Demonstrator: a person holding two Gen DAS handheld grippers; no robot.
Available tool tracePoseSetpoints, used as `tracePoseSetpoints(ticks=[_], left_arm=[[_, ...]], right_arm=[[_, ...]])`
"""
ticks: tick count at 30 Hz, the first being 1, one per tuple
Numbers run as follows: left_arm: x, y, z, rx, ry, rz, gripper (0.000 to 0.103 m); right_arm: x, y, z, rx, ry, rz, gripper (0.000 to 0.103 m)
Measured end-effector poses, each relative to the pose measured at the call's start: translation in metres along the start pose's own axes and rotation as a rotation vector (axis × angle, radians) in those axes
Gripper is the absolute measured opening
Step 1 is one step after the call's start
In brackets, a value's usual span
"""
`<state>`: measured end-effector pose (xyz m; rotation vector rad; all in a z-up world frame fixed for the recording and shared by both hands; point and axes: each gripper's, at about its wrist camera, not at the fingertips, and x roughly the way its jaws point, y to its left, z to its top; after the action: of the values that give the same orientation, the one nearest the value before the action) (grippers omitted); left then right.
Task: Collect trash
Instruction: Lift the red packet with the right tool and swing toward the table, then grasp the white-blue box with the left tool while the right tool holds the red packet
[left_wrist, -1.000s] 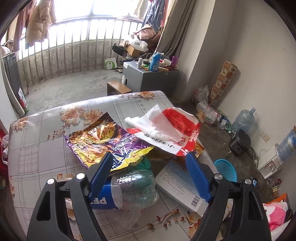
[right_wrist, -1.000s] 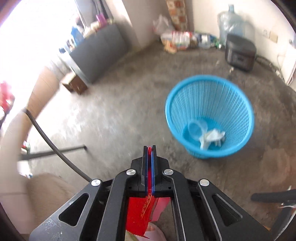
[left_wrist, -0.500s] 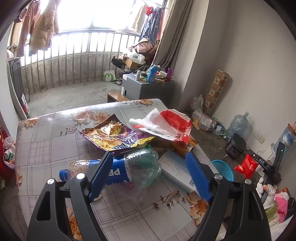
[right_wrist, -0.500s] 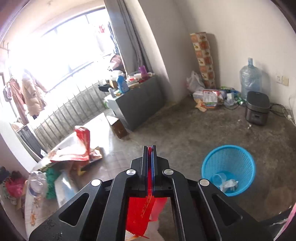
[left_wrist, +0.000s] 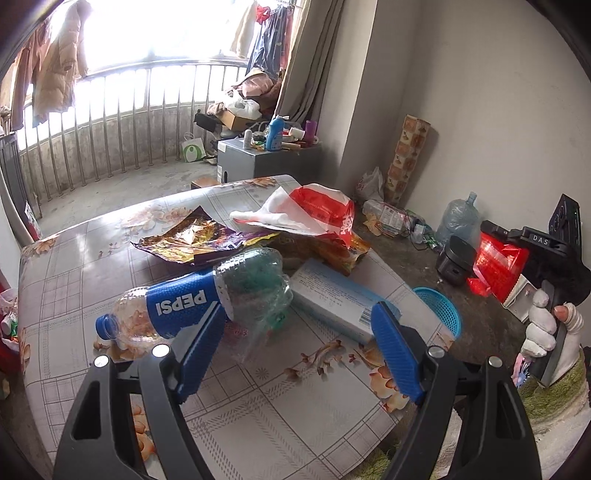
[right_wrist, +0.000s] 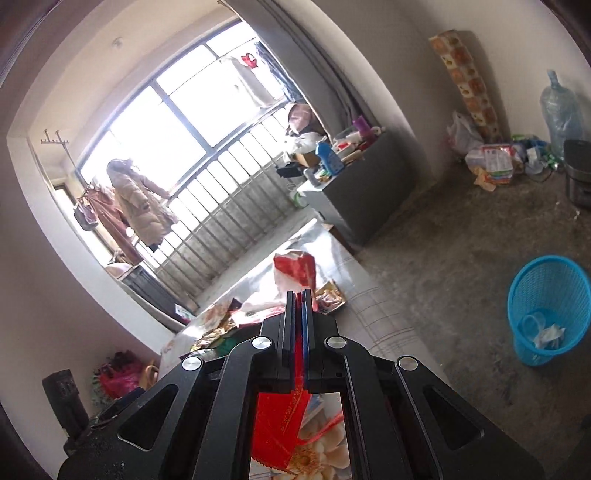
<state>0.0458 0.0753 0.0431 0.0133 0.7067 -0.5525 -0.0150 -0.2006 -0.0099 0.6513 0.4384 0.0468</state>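
Bottle (left_wrist: 207, 299): lies on its side on the table (left_wrist: 258, 398), cap leftward.
Left gripper (left_wrist: 295, 354): spread wide above the tabletop, likely lining up on the bottle.
Table edge: basket (left_wrist: 441, 315) on the floor just beyond; floor open around it.
Right gripper (right_wrist: 298, 306): pressed together, pinching a red wrapper (right_wrist: 280, 424).

On the desk (left_wrist: 74, 266), a bottle (left_wrist: 192, 299) lies just ahead of the left tool (left_wrist: 295, 325), a box (left_wrist: 332, 295) beside it rightward, wrappers (left_wrist: 199, 240) behind; a basket (left_wrist: 443, 314) sits on the floor right.
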Motion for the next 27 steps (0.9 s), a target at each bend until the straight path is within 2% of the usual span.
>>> tracePoseSetpoints(ticks=[4, 7, 10, 12, 16, 21, 27], left_arm=[[0.012, -0.013, -0.003, -0.011, 0.042, -0.073, 0.079], [0.024, -0.029, -0.005, 0.011, 0.077, -0.104, 0.078], [0.041, -0.042, -0.005, 0.015, 0.123, -0.134, 0.069], [0.053, -0.047, -0.005, 0.018, 0.151, -0.153, 0.059], [0.076, -0.057, -0.003, 0.047, 0.205, -0.166, 0.049], [0.106, -0.06, -0.006, 0.073, 0.274, -0.143, 0.038], [0.133, -0.043, -0.012, 0.001, 0.346, -0.135, 0.035]], right_arm=[[0.011, -0.002, -0.002, 0.044, 0.039, 0.078, 0.001], [0.019, -0.005, -0.004, 0.062, 0.071, 0.096, 0.001], [0.027, -0.013, -0.009, 0.096, 0.099, 0.116, 0.001], [0.036, -0.021, -0.009, 0.118, 0.12, 0.116, 0.001], [0.059, -0.032, -0.012, 0.154, 0.18, 0.117, 0.001], [0.099, -0.031, -0.018, 0.124, 0.297, 0.111, 0.001], [0.136, -0.023, -0.031, 0.079, 0.474, 0.151, 0.001]])
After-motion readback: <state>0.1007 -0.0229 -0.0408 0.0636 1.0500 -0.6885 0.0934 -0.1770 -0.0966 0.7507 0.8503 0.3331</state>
